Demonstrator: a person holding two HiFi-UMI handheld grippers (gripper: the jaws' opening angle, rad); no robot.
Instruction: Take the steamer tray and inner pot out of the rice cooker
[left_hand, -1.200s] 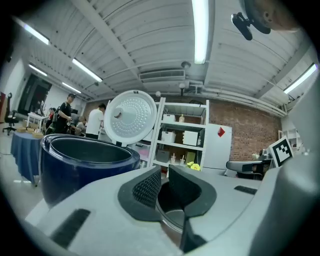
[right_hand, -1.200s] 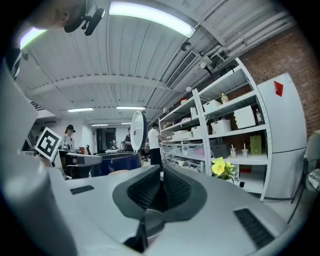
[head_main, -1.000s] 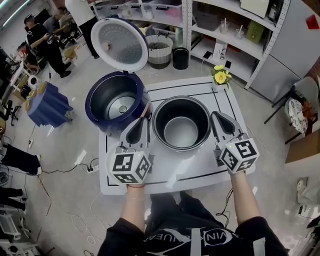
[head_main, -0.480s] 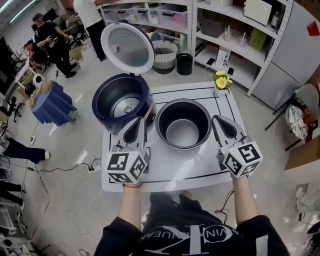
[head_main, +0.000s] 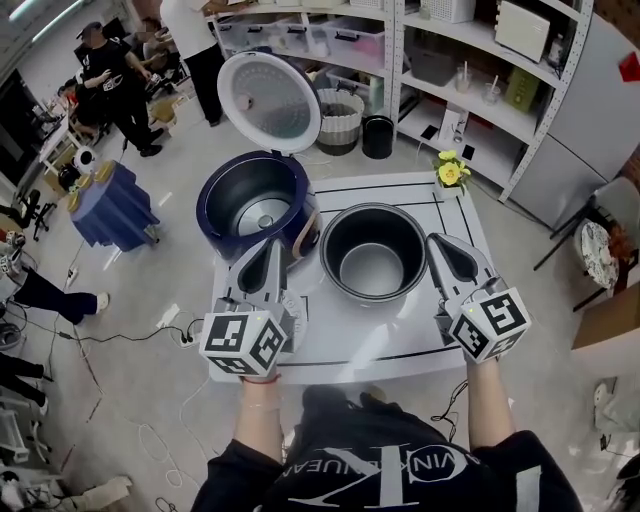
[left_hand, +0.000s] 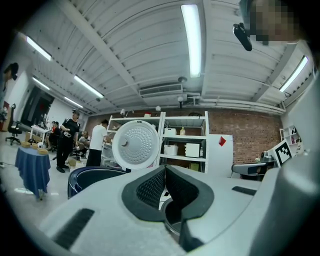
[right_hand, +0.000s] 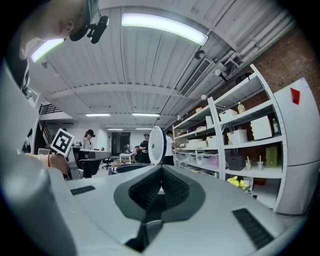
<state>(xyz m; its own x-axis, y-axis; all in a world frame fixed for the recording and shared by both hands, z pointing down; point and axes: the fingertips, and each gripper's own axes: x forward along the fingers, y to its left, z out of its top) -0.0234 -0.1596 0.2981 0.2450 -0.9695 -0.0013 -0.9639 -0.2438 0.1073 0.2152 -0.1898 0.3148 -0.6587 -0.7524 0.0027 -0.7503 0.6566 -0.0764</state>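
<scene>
Raised slightly: left gripper, right gripper, jaws pressed together, empty. Round grey metal inner pot stands on white table beside open navy rice cooker. Pot apparently out; next, find unseen steamer tray.

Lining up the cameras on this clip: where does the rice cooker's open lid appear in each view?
Head view: lid upper left of centre, raised behind the blue rice cooker.
Left gripper view: lid faces the camera, left of centre.
Right gripper view: lid edge-on, at centre.
Shared landmark: the white shelving right of the lid.
</scene>
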